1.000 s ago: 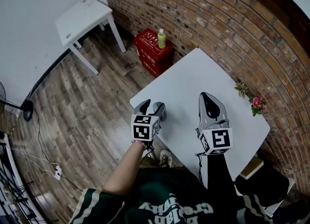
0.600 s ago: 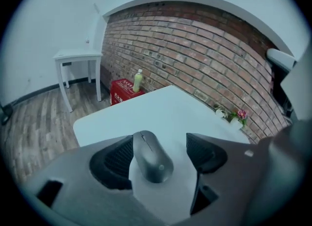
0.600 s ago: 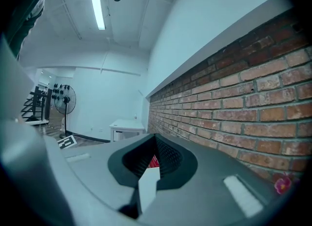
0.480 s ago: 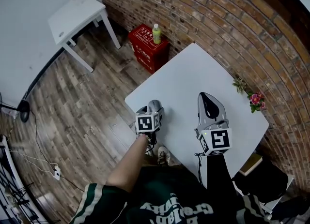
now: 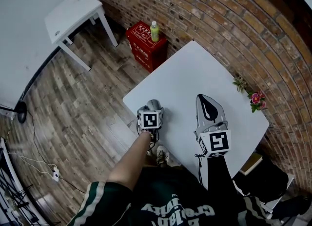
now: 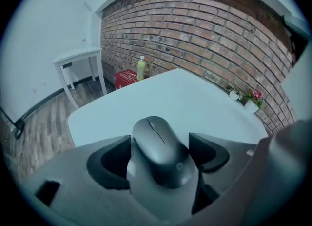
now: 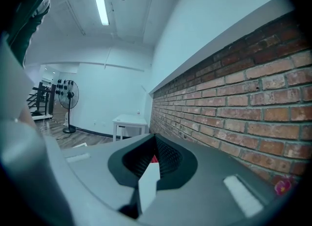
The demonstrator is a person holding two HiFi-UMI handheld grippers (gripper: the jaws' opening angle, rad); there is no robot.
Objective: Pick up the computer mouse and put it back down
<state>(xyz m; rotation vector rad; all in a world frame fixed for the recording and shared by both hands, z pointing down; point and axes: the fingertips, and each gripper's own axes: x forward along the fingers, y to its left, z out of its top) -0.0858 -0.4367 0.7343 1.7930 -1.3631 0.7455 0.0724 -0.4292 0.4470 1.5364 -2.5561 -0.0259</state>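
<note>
A dark grey computer mouse [image 6: 158, 152] lies between the jaws of my left gripper [image 6: 161, 154], nose pointing away over the white table [image 6: 195, 103]. The jaws have just been opening. The black pads [image 6: 207, 149] stand beside the mouse's flanks, and a gap shows on the right side. From the head view the left gripper [image 5: 152, 109] is low at the table's near left corner, with the mouse [image 5: 154, 104] showing just past its marker cube. My right gripper [image 5: 206, 103] hovers over the table [image 5: 195, 73] to the right, pointing nearly level. Its jaws [image 7: 153, 156] are shut with nothing in them.
A red box [image 5: 143, 44] with a green bottle [image 5: 154, 30] on top stands on the wooden floor by the brick wall. A small white side table [image 5: 73, 15] is at the far left. A small flower pot [image 5: 257, 101] sits at the table's right edge. Cables lie on the floor at left.
My left gripper has sunk toward the table's near left corner with the mouse, tipping further down. The right gripper has stayed in place.
</note>
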